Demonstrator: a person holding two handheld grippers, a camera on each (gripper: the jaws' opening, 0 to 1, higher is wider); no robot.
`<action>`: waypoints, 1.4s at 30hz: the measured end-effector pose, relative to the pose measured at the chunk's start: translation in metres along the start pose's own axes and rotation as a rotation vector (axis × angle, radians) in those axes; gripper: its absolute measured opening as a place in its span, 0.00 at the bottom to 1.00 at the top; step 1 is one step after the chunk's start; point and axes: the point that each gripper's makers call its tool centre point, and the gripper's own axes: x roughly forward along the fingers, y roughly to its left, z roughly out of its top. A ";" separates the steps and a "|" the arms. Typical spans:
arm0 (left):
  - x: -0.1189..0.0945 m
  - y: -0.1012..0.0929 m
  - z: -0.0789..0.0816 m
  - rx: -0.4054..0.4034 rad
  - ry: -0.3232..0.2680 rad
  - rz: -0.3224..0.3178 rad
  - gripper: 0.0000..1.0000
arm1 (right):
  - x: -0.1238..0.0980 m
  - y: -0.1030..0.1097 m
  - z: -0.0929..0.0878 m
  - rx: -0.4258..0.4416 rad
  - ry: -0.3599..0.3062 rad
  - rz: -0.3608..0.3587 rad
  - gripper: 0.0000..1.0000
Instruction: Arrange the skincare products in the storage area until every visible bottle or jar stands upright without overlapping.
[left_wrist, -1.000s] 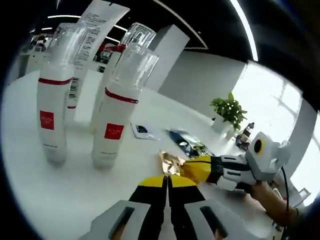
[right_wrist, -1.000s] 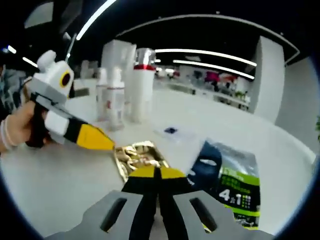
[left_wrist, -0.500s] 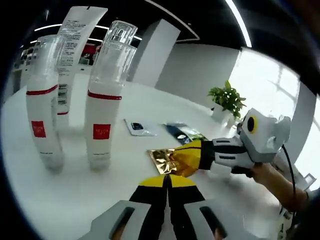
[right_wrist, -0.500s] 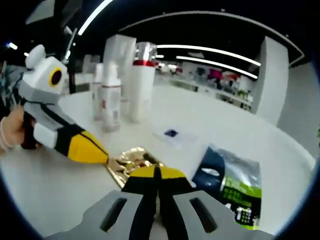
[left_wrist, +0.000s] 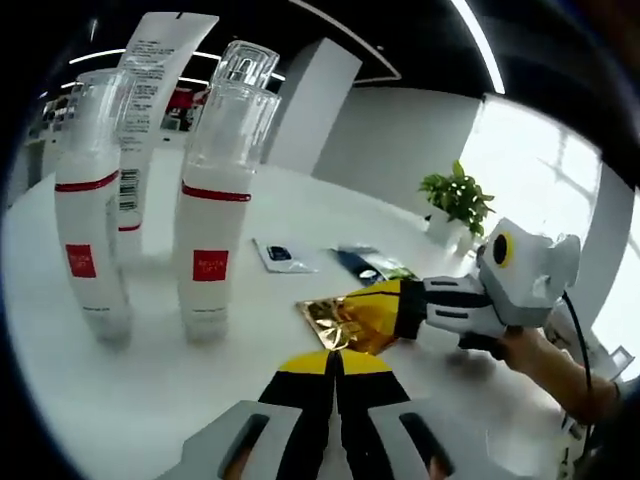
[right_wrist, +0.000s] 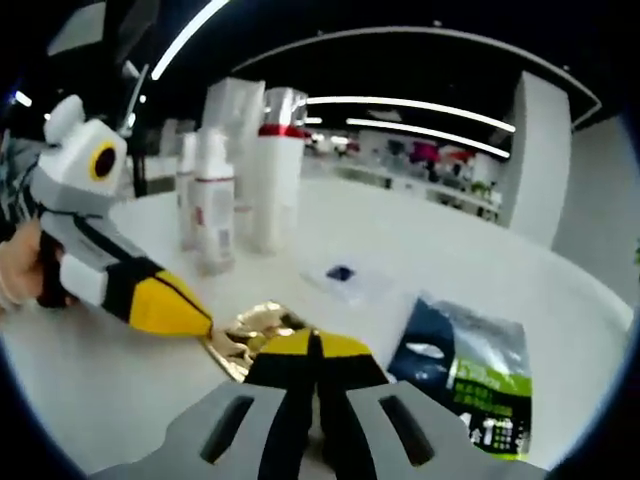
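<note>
Fingers pressed together on the left gripper (left_wrist: 333, 362), nothing between them. Just ahead, a gold sachet (left_wrist: 330, 316) flat on the white table (left_wrist: 150, 380), pinched at its right end by the right gripper (left_wrist: 372, 312) coming in from the right. Further left, well apart: two red-banded bottles (left_wrist: 210, 210) and a white tube (left_wrist: 150, 120), all upright.

From the right gripper view, right gripper (right_wrist: 312, 346) clamped on the sachet's (right_wrist: 245, 335) near edge, foil stretching away to the left. Left gripper (right_wrist: 195, 322) almost touching its far corner. Right clearly nearer, already holding.
</note>
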 end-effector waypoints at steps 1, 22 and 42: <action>0.000 0.000 0.000 -0.001 0.000 0.000 0.01 | 0.000 0.000 0.000 0.001 0.001 -0.002 0.00; -0.016 -0.002 0.028 0.028 -0.145 -0.007 0.01 | -0.024 -0.024 0.022 0.104 -0.117 -0.112 0.21; -0.030 -0.003 0.058 0.067 -0.337 -0.018 0.01 | -0.043 -0.134 -0.039 0.283 0.014 -0.346 0.53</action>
